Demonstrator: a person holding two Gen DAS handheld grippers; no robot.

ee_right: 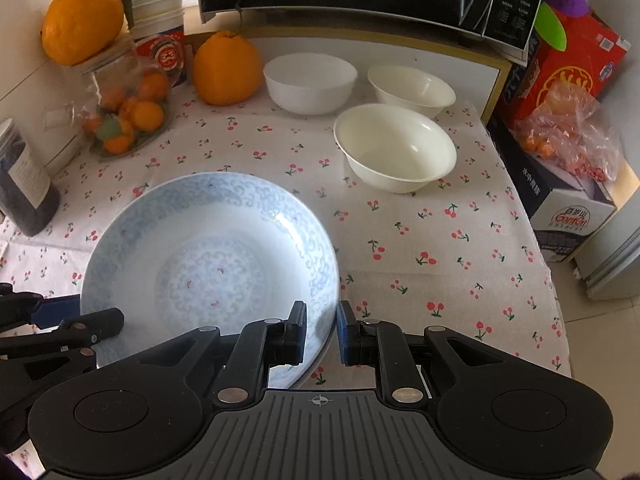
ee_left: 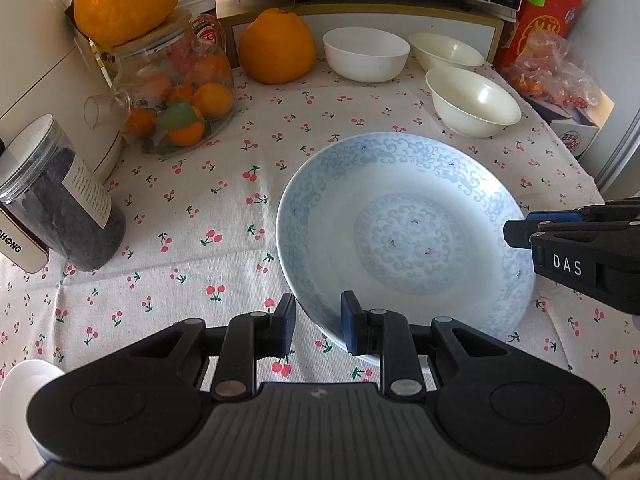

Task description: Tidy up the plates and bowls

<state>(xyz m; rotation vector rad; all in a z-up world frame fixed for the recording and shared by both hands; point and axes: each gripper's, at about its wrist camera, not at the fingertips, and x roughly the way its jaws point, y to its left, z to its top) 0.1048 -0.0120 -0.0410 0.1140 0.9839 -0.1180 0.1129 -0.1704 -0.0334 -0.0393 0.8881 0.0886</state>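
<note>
Both sets of jaws are pinching the rim of the same blue-patterned plate [ee_left: 404, 236]: the left gripper [ee_left: 318, 326] straddles the near-left edge, one finger inside the dish and one outside, and the right gripper [ee_right: 322, 334] does the same on the near-right edge, its gap narrow with the rim running between the fingers. Whether the pads press hard on the glaze is not clear in either view.

The plate lies near the front of the desk [ee_left: 192, 216], on a cherry-print cloth, with its near edge seemingly lifted a little; the underside is hidden, so this stays a guess. Behind it stand three white bowls: one cream bowl [ee_right: 396, 148] closest, another [ee_right: 412, 88] and a rounder white bowl [ee_right: 310, 82] by the back wall, all apart from each other.

The plate looks like glazed ceramic: stiff, fairly heavy, slick and breakable. A thin rim grip may slip, so holding two opposite edges suits it best, and it should be kept level.

Cut off or unclear: the white round object [ee_left: 24, 384] at the lower left of the left wrist view, the plate's foot, and the desk's front edge below the grippers.
</note>
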